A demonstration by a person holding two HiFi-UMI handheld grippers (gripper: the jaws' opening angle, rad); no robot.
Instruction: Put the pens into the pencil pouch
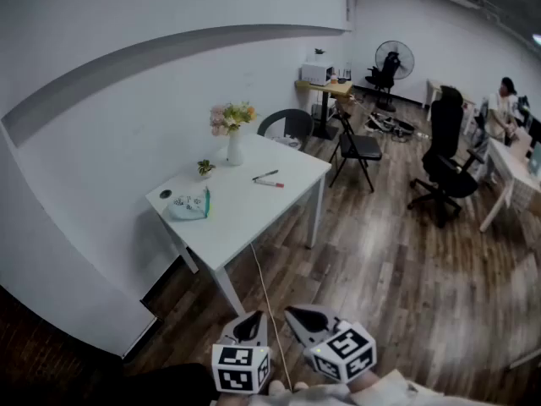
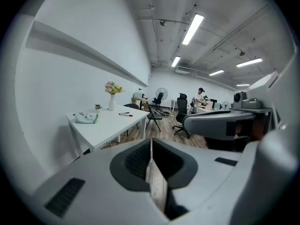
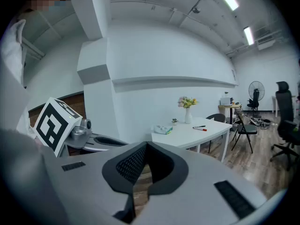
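The white worktop (image 1: 254, 214) carries a flower vase (image 1: 234, 149). Two pens (image 1: 267, 179) are noted side by side to the right of the vase, outside the pencil pouch (image 1: 188, 203). The pouch lies left of the vase, past a small potted plant (image 1: 204, 168), and appears closed, though distance limits certainty. The left hand-held gripper (image 2: 151, 142) and the right hand-held gripper (image 3: 146, 145) are held well short of the vase, each with its jaws together and nothing between them.

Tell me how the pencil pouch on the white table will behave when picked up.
The pencil pouch looks soft and slumped, so it will probably sag when lifted. It lies flat on the table, so rolling seems unlikely; a push would likely slide it.
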